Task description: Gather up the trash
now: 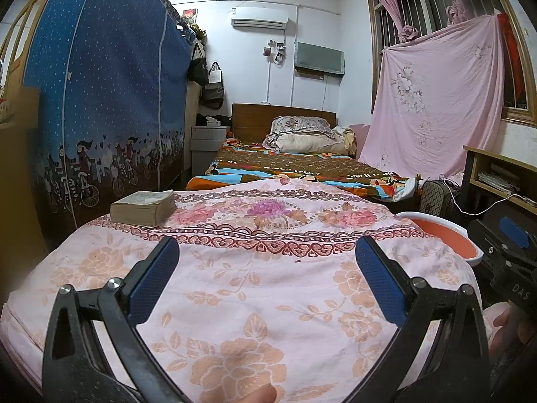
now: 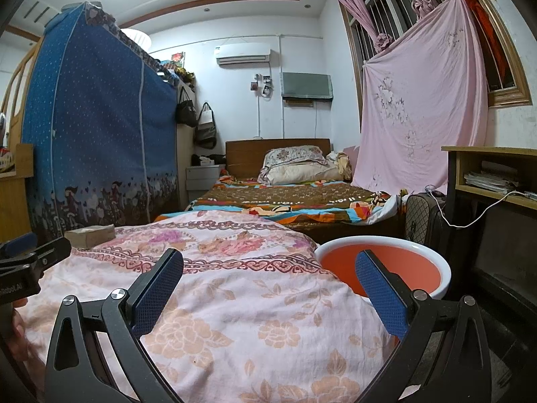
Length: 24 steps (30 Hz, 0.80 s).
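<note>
Pink floral bedding (image 1: pixel 268 302) shows no clear trash, only a tiny dark speck (image 1: pixel 296 261) at twelve o'clock. Both the left gripper (image 1: pixel 267 282) and right gripper (image 2: pixel 269 292) hover with jaws wide and empty; I'd scan first, the basin (image 2: pixel 433 288) waiting at two o'clock.

Hidden and cut-off things

The pink cloth (image 2: pixel 235 302) hides part of the orange bowl (image 2: pixel 386 262); the book's (image 1: pixel 144 206) cover is too blurry to read.

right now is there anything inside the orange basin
No, the orange basin beside the floral cloth shows only its bare inside.
</note>
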### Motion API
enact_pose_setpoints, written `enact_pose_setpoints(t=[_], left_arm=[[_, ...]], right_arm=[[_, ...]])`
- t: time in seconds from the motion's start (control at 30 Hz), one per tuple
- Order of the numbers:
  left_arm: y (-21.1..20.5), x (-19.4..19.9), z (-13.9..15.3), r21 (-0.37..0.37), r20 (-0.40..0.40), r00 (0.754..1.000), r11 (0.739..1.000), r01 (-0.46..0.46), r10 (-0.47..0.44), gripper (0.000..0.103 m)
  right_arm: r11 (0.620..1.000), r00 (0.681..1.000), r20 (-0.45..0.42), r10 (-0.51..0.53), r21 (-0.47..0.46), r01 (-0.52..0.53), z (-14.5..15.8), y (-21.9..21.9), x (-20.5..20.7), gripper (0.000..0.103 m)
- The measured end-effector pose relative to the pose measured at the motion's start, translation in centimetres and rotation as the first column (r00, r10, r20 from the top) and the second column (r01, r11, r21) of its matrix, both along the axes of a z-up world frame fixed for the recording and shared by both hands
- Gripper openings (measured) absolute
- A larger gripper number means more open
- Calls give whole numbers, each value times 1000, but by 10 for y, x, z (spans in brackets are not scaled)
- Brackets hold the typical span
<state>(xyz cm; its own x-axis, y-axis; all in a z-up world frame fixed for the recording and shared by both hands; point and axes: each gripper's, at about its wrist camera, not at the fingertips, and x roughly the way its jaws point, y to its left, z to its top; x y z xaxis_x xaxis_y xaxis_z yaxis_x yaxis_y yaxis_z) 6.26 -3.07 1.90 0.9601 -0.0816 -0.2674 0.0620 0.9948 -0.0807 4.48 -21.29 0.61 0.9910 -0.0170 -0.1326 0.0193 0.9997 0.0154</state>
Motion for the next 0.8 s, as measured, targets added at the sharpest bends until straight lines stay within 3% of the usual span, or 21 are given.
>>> enact_pose_setpoints(t=[0.8], left_arm=[[-1,-2,4,2,1,1000,1000,7,-7,92]], right_arm=[[1000,1000,0,-2,4,2,0,0,0,103]])
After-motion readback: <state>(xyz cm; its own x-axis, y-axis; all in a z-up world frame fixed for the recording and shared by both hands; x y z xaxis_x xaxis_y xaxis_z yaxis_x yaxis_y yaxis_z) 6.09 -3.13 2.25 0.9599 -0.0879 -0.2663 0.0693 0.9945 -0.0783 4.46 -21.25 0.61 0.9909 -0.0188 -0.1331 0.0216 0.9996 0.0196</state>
